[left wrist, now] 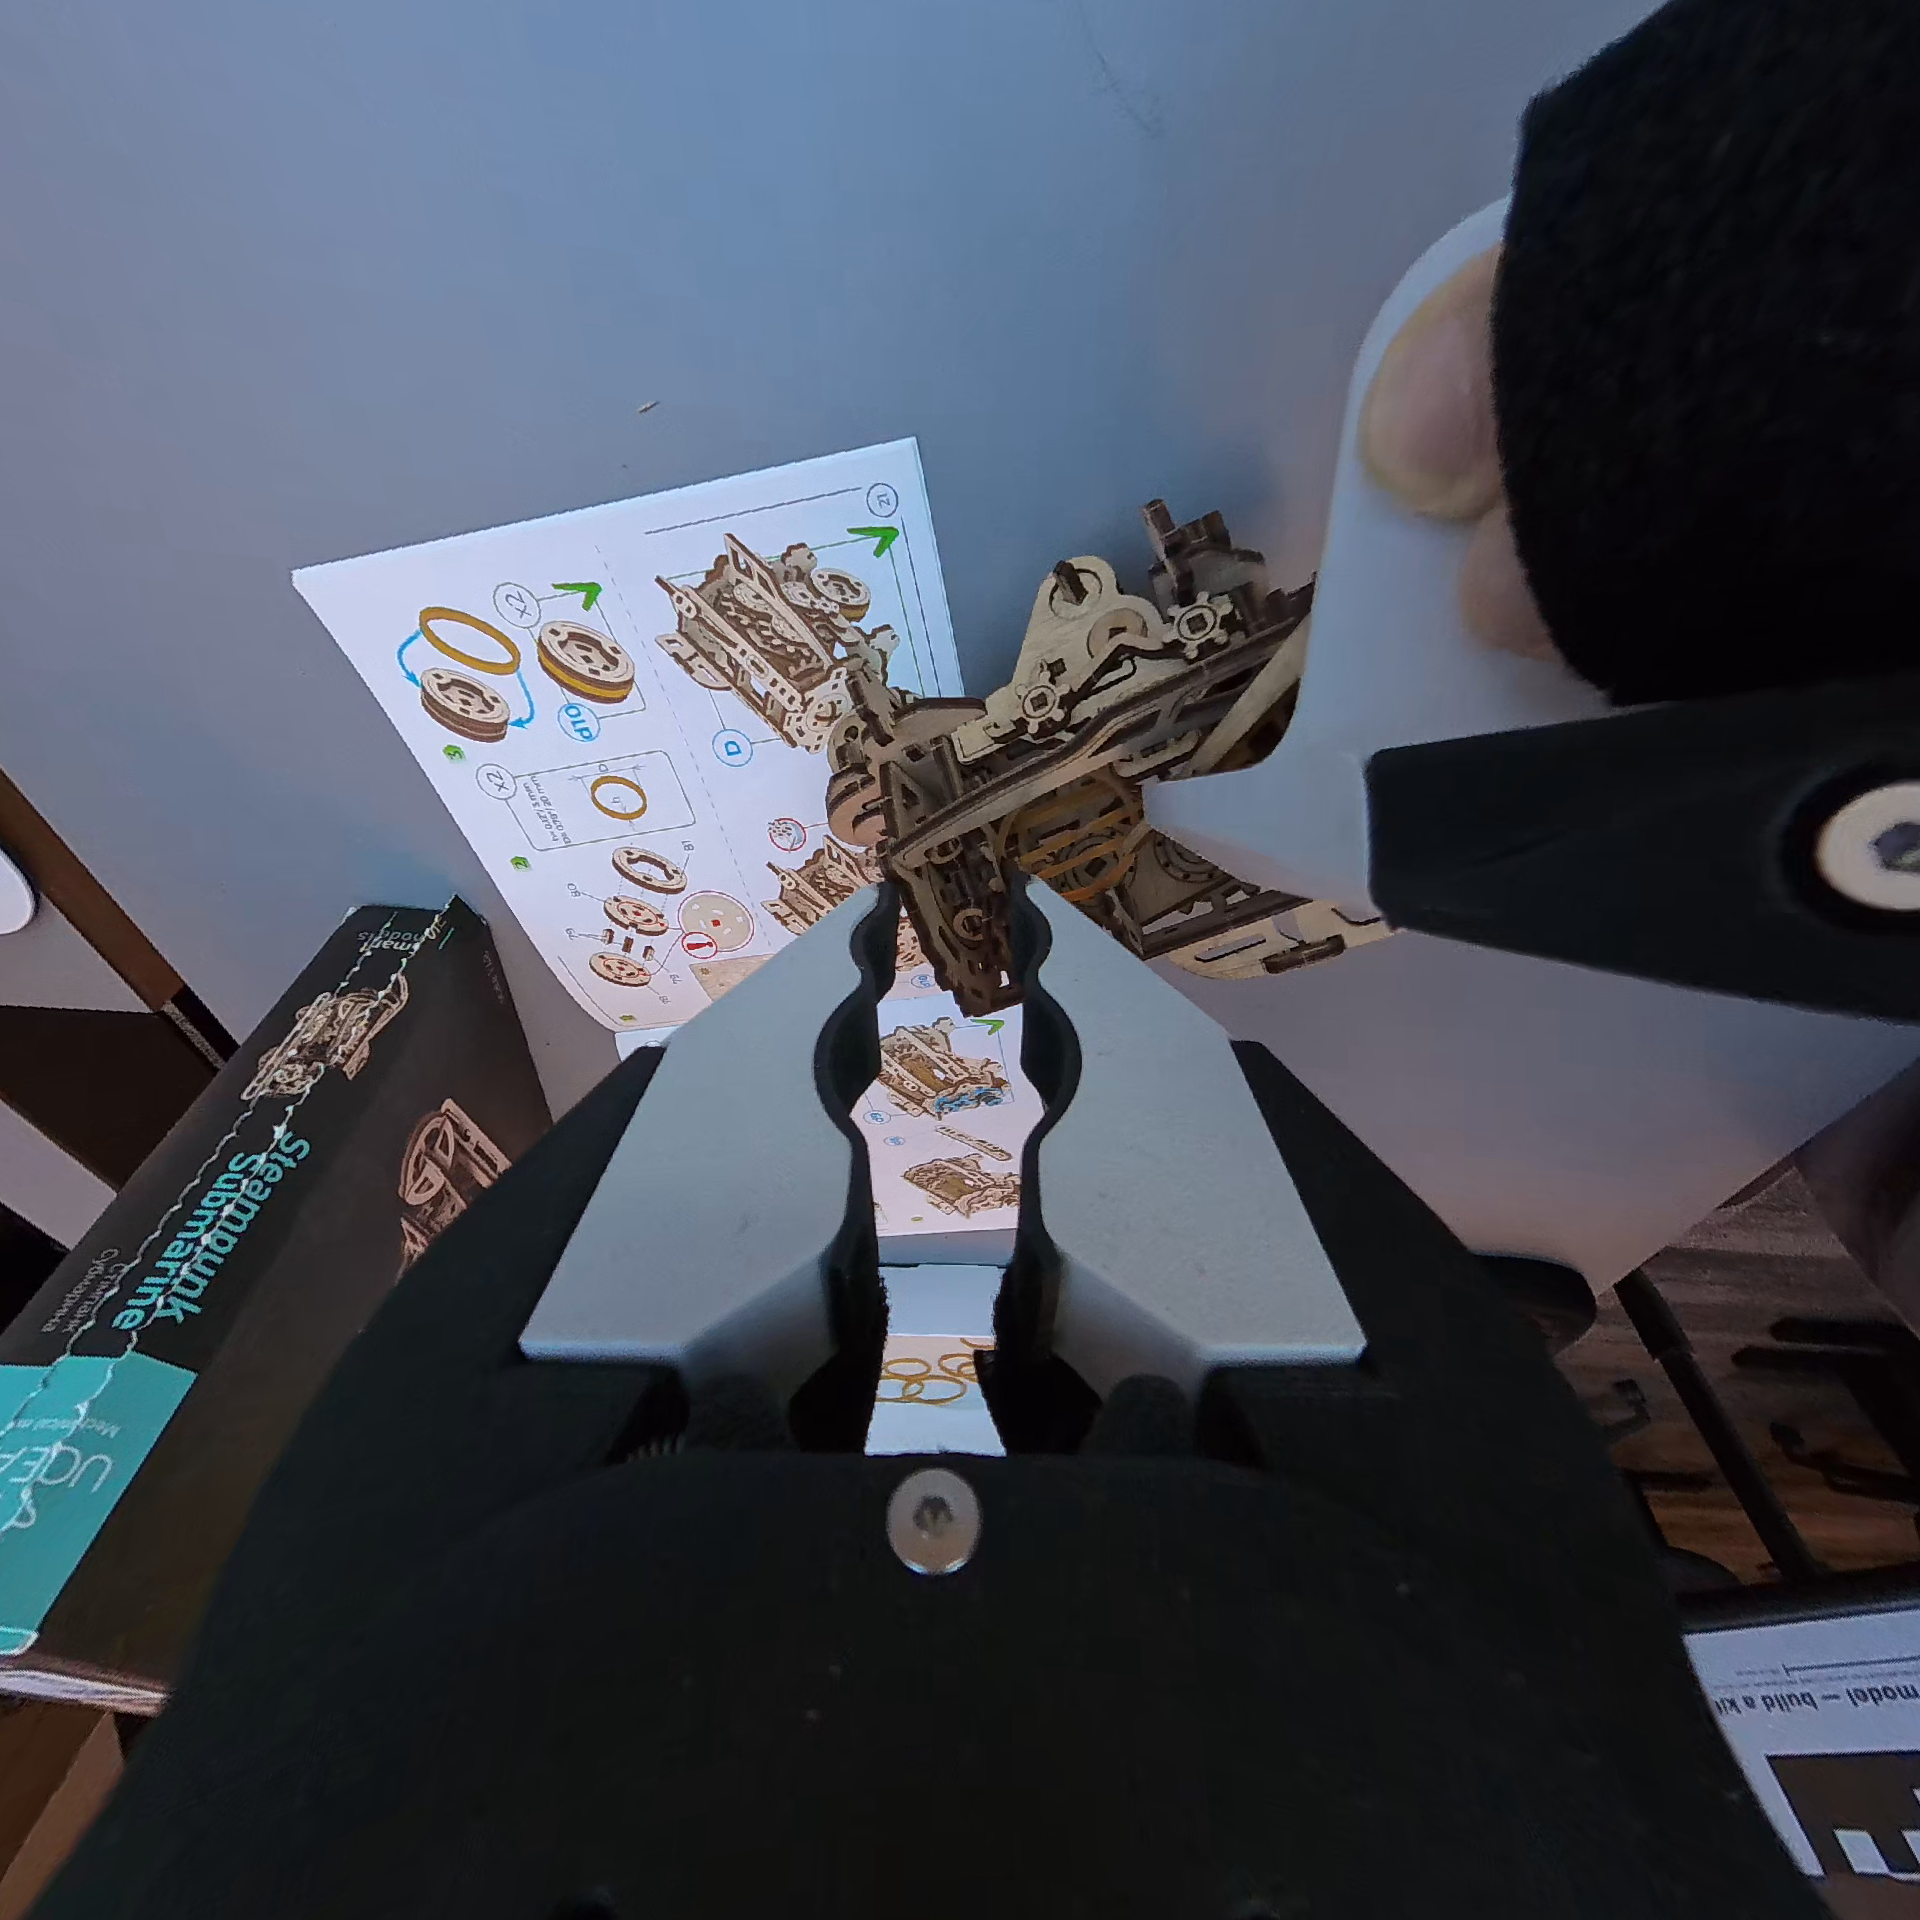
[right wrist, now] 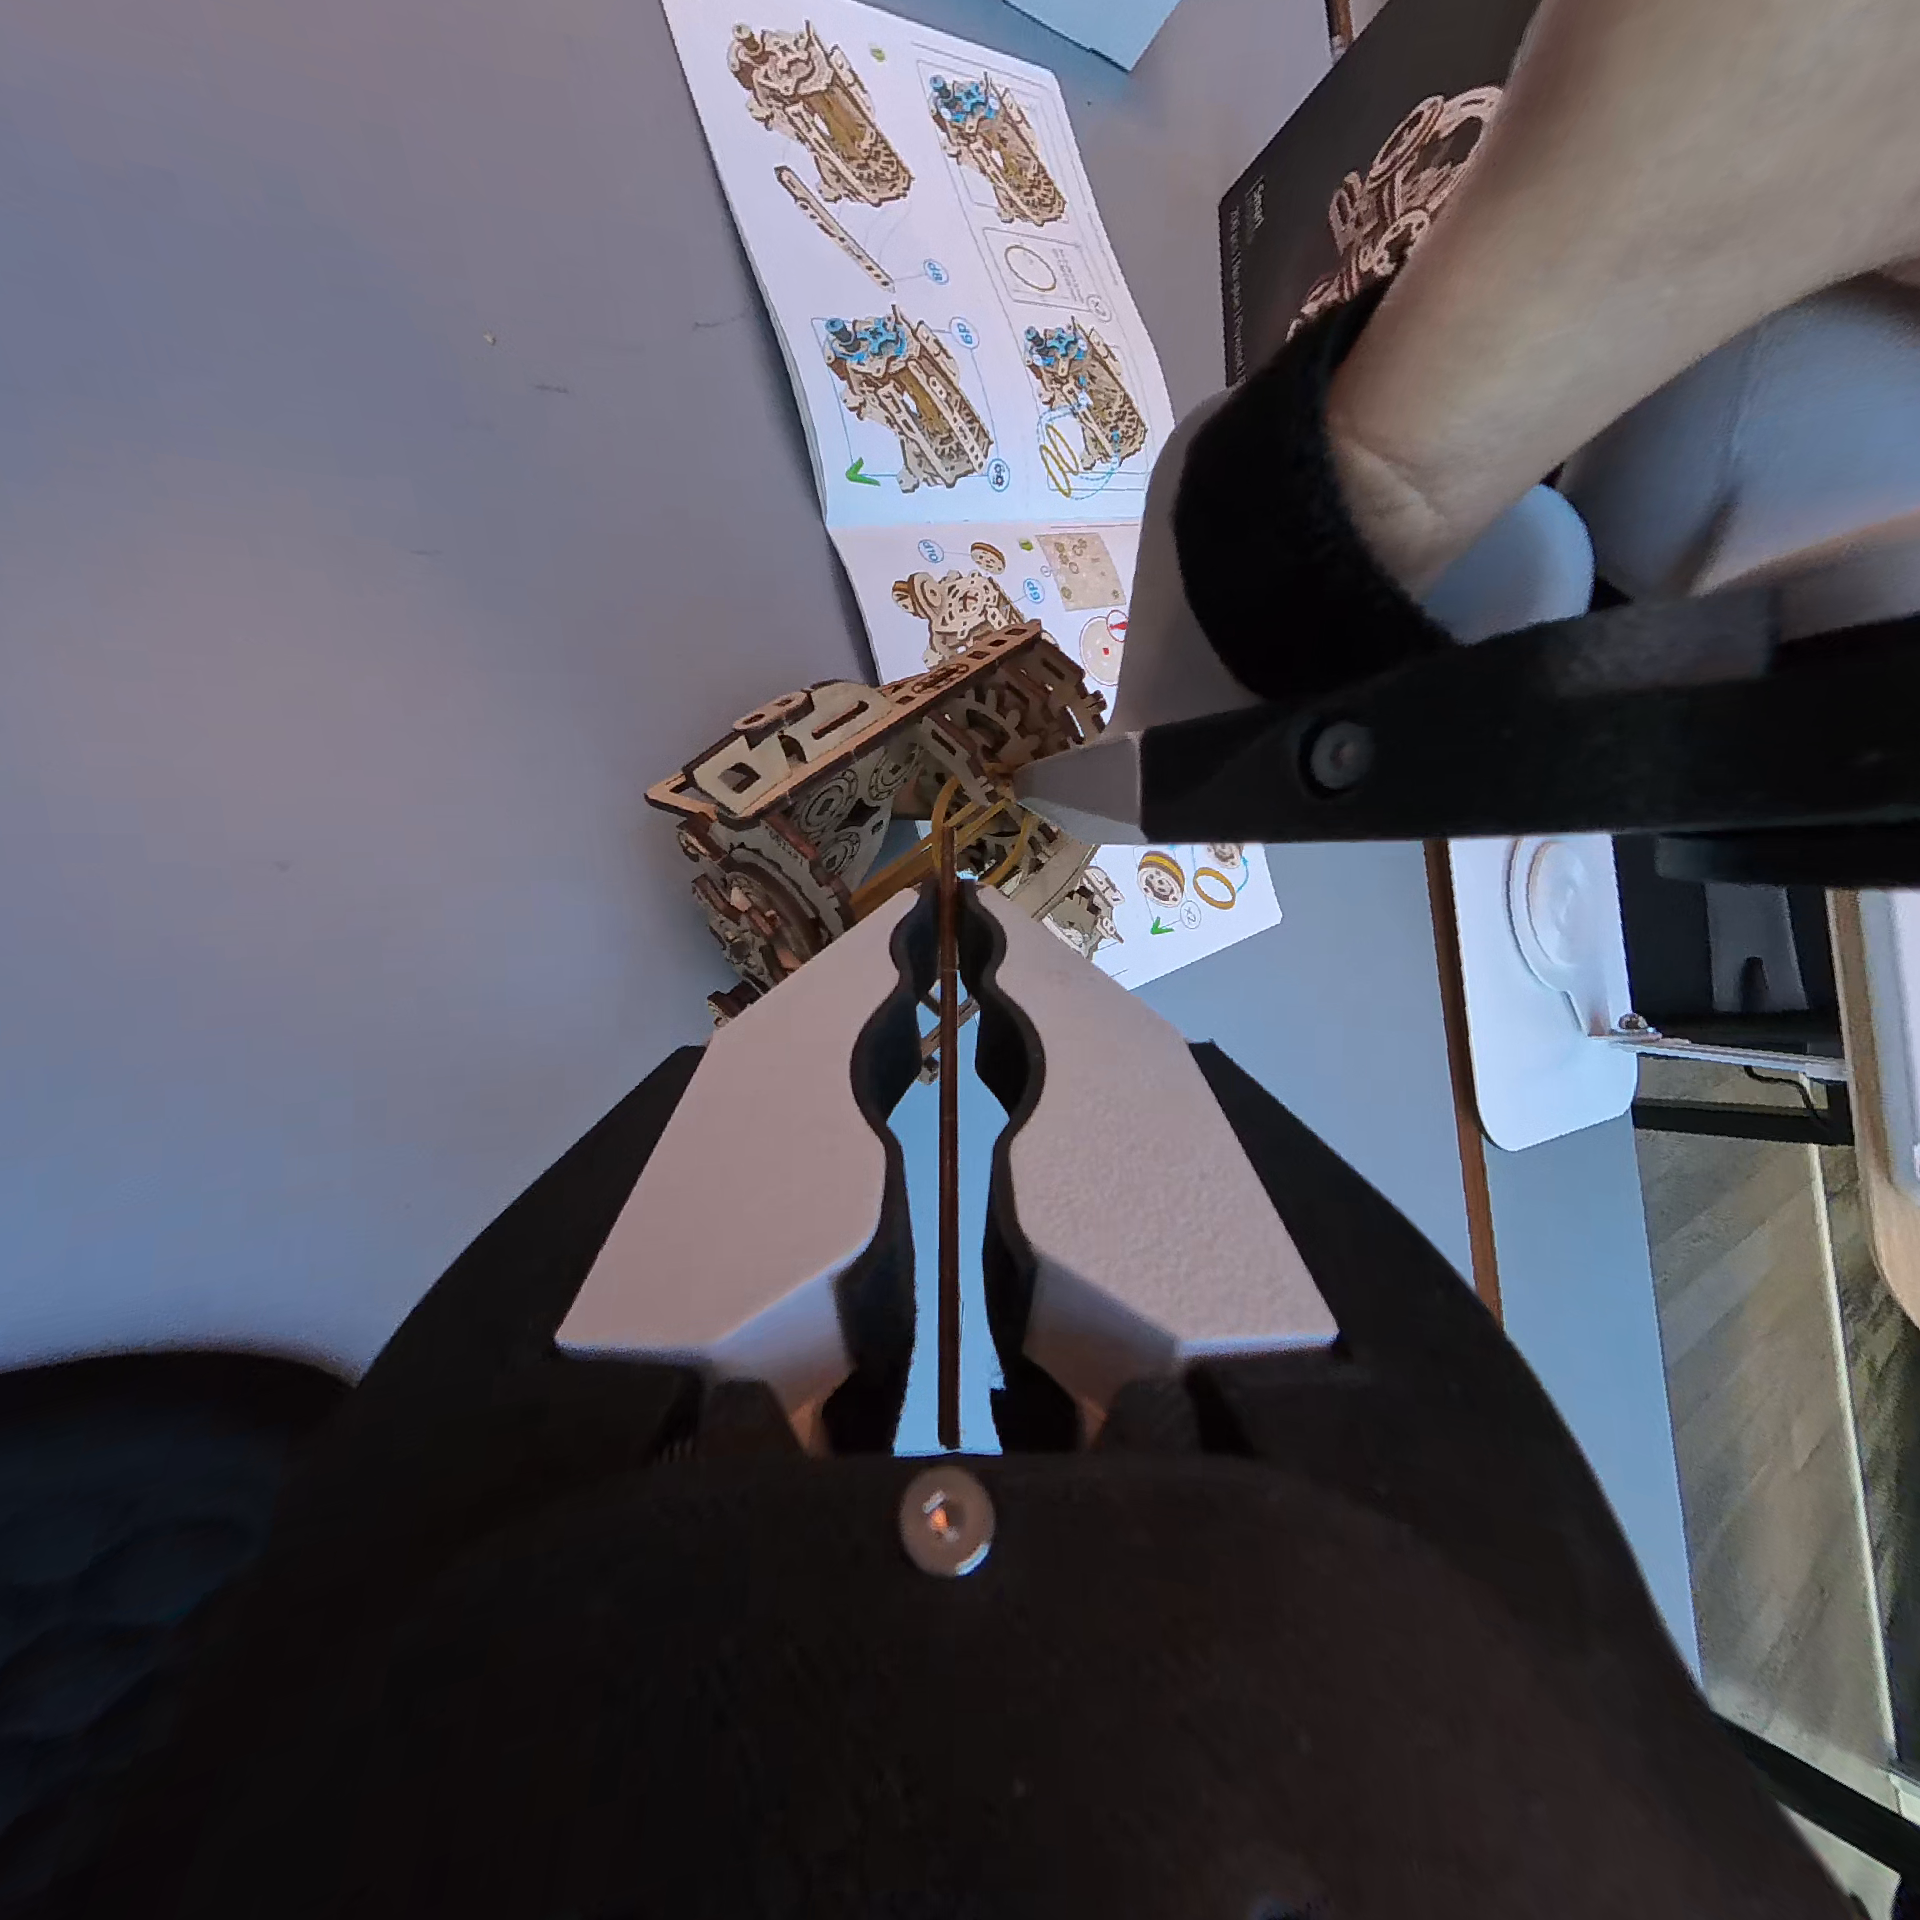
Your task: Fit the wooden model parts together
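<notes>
A partly built wooden model [left wrist: 1039, 748] with gears and yellow rubber bands is held above the grey table [left wrist: 416, 260]. My left gripper [left wrist: 951, 914] is shut on the model's dark narrow end, with both pads pressed on it. In the right wrist view the model [right wrist: 810, 769] lies ahead, with a left finger [right wrist: 1081, 790] on it. My right gripper [right wrist: 948, 914] is shut on a thin flat wooden part [right wrist: 948, 1143], seen edge-on. The part's tip reaches the model's rubber bands [right wrist: 966, 831]. In the left wrist view this part [left wrist: 1247, 935] meets the model's underside beside a right finger [left wrist: 1299, 821].
An open instruction booklet [left wrist: 644, 707] lies on the table under the model; it also shows in the right wrist view [right wrist: 935, 312]. A dark kit box [left wrist: 260, 1247] stands left of it. Loose rubber bands [left wrist: 925, 1382] lie on the booklet. A white object [right wrist: 1538, 987] sits past the table's edge. Left tips to right tips: about 4 centimetres. Between my left fingertips and the white object [right wrist: 1538, 987] there is roughly 30 centimetres.
</notes>
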The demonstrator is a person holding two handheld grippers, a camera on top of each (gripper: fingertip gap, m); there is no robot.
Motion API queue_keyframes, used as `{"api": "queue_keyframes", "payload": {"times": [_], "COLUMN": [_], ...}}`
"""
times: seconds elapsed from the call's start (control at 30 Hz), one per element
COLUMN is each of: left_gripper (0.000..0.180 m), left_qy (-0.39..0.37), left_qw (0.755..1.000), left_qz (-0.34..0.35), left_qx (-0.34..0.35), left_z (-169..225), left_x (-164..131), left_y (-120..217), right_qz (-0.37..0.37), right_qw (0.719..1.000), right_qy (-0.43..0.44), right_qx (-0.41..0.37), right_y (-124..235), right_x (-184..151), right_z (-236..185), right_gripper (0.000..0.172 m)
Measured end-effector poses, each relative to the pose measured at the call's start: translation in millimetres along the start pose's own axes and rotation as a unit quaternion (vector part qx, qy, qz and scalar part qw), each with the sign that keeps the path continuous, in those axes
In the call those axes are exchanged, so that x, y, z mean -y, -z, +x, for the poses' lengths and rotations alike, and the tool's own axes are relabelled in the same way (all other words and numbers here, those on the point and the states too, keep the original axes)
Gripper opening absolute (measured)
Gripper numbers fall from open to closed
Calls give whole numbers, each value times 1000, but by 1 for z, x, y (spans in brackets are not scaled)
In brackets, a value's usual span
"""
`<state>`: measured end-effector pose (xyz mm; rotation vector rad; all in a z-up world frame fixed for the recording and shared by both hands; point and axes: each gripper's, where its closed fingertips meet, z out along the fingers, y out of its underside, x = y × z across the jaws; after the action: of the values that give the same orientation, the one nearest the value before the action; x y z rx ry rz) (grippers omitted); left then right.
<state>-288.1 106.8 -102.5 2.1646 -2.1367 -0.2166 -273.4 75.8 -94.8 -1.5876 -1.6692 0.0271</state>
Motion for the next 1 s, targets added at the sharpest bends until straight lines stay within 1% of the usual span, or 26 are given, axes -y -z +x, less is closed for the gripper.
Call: {"api": "queue_keyframes", "payload": {"times": [0.5,0.6,0.73,0.87,1.0], "left_gripper": [18,19,19,18,19], "left_qy": [-4,-3,-4,-6,-9], "left_qw": [1000,1000,1000,1000,1000], "left_qz": [1,1,2,2,4], "left_qx": [1,1,0,2,5], "left_z": [0,-1,0,0,0], "left_x": [-1,-1,-1,-1,-1], "left_y": [0,-1,-1,-1,-1], "right_qz": [-16,-3,9,-3,-22], "right_qw": [997,998,999,996,992], "right_qy": [23,29,49,73,103], "right_qx": [68,56,19,51,71], "right_y": [1,2,3,-2,-1], "right_x": [1,5,7,1,-3], "right_z": [-6,-2,8,-1,3], "right_gripper": [1,1,1,1,1]}}
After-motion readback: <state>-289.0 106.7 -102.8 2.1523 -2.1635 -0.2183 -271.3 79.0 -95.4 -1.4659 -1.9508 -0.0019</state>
